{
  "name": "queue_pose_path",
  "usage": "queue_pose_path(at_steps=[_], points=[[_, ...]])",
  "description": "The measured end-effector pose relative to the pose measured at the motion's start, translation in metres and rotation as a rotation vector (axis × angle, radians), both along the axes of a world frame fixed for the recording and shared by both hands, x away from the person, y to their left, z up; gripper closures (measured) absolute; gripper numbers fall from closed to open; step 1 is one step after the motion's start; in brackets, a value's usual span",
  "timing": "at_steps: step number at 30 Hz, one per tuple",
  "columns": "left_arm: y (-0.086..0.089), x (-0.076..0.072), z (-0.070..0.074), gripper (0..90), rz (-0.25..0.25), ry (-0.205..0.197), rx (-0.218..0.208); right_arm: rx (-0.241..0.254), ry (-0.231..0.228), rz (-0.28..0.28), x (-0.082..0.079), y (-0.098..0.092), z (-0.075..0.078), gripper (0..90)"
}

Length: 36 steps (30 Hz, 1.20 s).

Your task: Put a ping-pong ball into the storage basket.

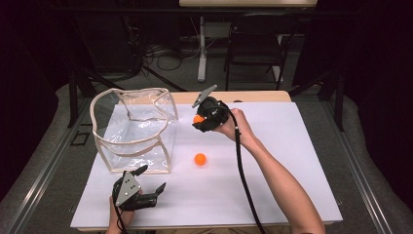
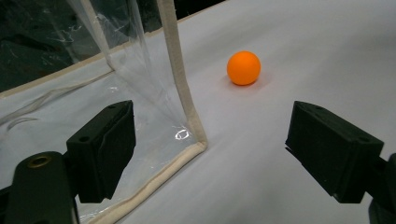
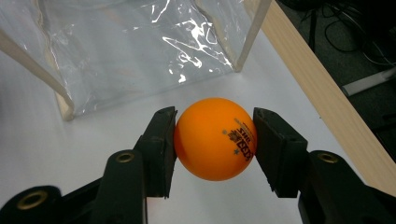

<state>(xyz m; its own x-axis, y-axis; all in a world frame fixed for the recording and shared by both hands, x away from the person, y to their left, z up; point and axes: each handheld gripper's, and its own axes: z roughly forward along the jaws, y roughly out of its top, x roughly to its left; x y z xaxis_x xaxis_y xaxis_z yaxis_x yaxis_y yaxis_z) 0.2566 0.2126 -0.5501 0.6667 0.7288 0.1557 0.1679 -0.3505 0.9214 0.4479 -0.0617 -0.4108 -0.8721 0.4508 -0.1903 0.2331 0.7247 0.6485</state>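
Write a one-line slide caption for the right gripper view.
Right gripper clamps an orange ball before the clear bag.

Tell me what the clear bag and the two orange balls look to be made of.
Clear box-shaped bag: thin glossy plastic film, probably vinyl; it wrinkles and glints, with beige fabric-like edging. Orange ball in the right gripper: smooth matte plastic, likely a table tennis ball, judging by its printed stamp. Orange ball on the white table: looks the same.

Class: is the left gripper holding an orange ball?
No: the left gripper is open and empty; the ball lies beyond it.
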Motion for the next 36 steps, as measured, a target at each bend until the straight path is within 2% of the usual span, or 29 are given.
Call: queue_pose_path(at_steps=[2,5,8,13,26,36], points=[[0.001,0.0,0.0,15.8,-0.001,-0.005,-0.005,-0.012,-0.006,-0.001,0.0,0.001,0.001,51.3],[0.001,0.001,-0.001,15.8,0.002,0.008,-0.009,0.007,-0.002,-0.005,0.002,0.001,0.002,51.3],[0.001,0.0,0.0,15.8,-0.002,-0.003,-0.005,-0.001,-0.004,-0.007,0.003,0.003,0.003,51.3],[0.002,0.0,0.0,15.8,0.003,-0.003,-0.003,0.013,-0.01,-0.007,0.004,0.003,0.011,51.3],[0.001,0.0,0.001,15.8,0.01,-0.009,0.002,0.007,-0.045,0.004,0.001,0.008,0.026,51.3],[0.002,0.0,0.0,15.8,0.007,-0.006,-0.001,0.021,-0.046,0.015,0.003,0.014,0.029,51.3]])
